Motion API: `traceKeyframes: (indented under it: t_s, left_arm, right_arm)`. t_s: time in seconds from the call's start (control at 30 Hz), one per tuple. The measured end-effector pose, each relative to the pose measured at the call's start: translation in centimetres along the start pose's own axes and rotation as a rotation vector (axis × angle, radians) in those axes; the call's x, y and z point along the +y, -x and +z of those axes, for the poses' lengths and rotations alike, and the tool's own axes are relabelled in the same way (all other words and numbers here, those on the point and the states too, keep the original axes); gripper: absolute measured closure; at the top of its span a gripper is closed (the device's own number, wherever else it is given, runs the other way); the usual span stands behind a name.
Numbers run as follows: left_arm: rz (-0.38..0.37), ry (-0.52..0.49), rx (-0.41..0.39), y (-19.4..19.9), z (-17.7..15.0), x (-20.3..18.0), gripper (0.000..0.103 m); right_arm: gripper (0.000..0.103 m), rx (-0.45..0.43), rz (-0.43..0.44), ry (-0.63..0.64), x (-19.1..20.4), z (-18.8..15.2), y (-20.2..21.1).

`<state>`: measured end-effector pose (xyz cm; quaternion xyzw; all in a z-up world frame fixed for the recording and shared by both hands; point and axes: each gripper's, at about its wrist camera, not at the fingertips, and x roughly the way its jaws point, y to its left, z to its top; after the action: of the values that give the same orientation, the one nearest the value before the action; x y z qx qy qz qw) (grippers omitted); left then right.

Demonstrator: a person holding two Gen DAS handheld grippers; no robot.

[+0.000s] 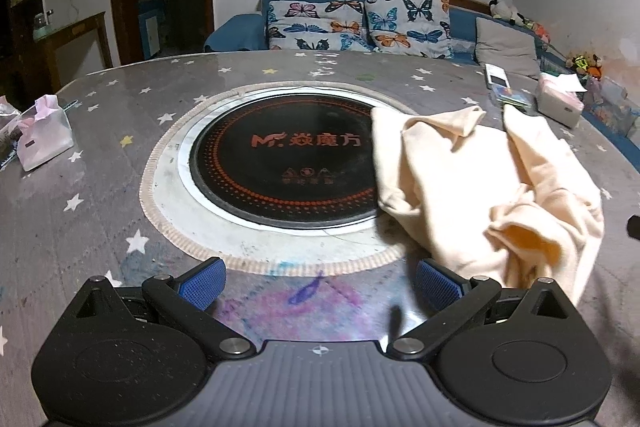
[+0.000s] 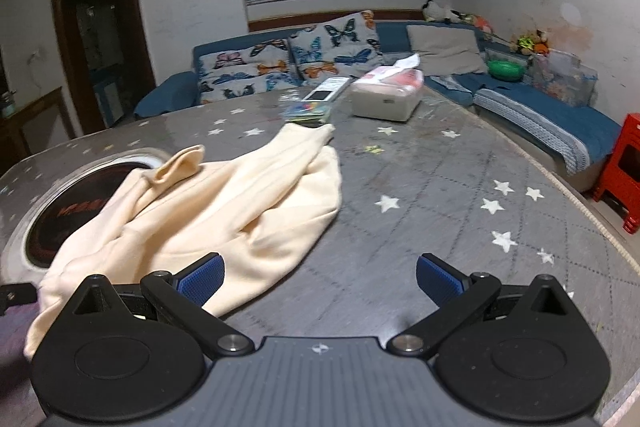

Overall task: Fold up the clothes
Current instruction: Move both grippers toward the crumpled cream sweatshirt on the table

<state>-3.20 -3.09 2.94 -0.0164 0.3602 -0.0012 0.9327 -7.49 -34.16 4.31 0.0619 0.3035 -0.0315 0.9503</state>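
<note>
A cream garment [image 1: 480, 187] lies crumpled on the grey star-patterned table [image 1: 92, 227], partly over the black round hotplate [image 1: 288, 167]. In the right wrist view the garment [image 2: 224, 211] spreads from the hotplate [image 2: 60, 219] toward the table's middle. My left gripper [image 1: 320, 283] is open and empty, with the garment just beyond its right finger. My right gripper [image 2: 320, 281] is open and empty, its left finger over the garment's near edge.
A pink-white bag [image 1: 44, 135] stands at the table's left. A tissue box [image 2: 386, 95], a remote [image 2: 326, 91] and a small colourful pack [image 2: 308, 115] sit at the far side. A blue sofa [image 2: 540, 107] and a red stool [image 2: 620, 175] lie beyond the table's edge.
</note>
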Motion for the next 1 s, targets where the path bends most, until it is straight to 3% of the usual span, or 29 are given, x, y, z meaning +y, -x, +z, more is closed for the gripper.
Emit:
traceKeyframes:
  t_s: [0.33, 1.0]
  left_arm:
    - [-0.023, -0.016, 0.014, 1.4, -0.3, -1.7, 0.0]
    - [-0.035, -0.048, 0.035, 2.2, -1.0, -2.9, 0.0]
  right_arm:
    - [0.0, 0.004, 0.07, 0.01, 2.1, -0.7, 2.3]
    - [0.0, 0.02, 0.142, 0.045, 3.9, -1.2, 3.0]
